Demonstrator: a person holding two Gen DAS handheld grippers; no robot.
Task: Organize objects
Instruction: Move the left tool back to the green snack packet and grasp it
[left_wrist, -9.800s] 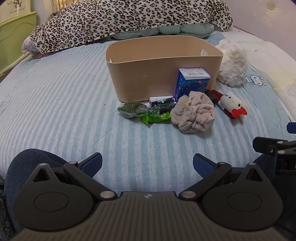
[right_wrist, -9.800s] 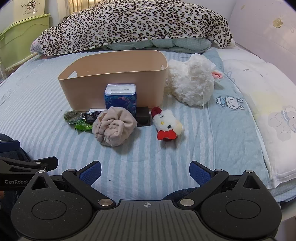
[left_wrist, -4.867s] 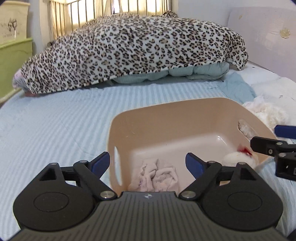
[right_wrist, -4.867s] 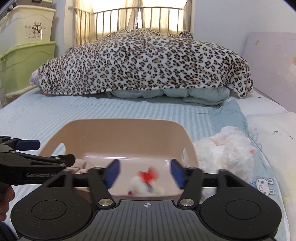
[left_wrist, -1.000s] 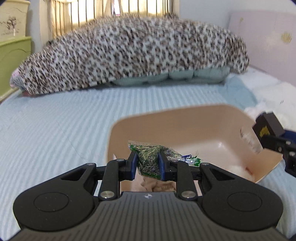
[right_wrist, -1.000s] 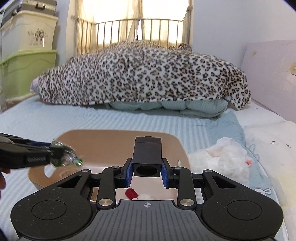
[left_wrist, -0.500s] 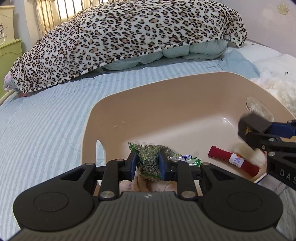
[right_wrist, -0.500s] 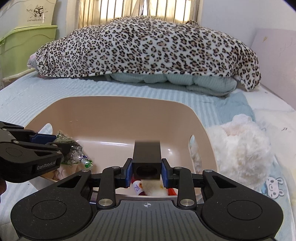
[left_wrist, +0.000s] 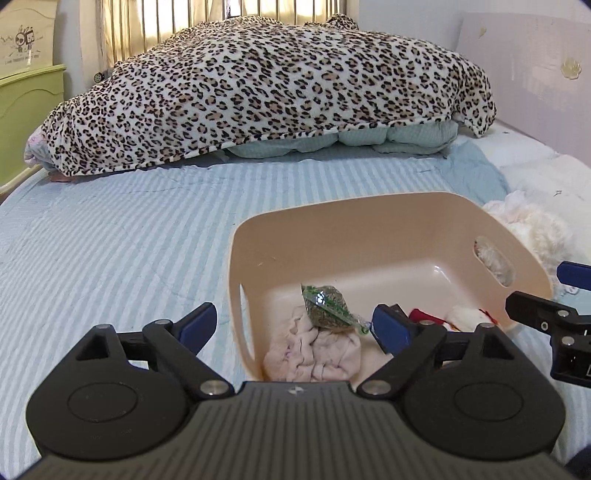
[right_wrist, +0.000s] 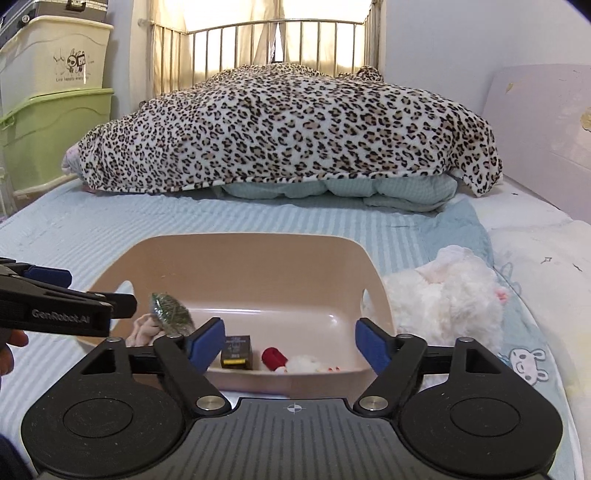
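Both just releasing: left gripper (left_wrist: 291, 323) now spread wide, herb packet (left_wrist: 327, 308) dropping ahead between its fingers onto the beige cloth (left_wrist: 314, 350) inside the tan bin (left_wrist: 236, 258). Right gripper (right_wrist: 290, 339) likewise gaping, black box (right_wrist: 237, 346) already resting on the bin floor just beyond its left finger, beside the red-and-white plush (right_wrist: 295, 362). Leaving fewer items outside; likely heading back for the rest.

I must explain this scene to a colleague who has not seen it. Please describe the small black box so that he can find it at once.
On the striped blue bed stands a beige tub. The small black box sits on the tub's floor near the front wall, between the crumpled pink cloth and the red-and-white plush toy. It is the only dark, hard-edged thing among soft items.
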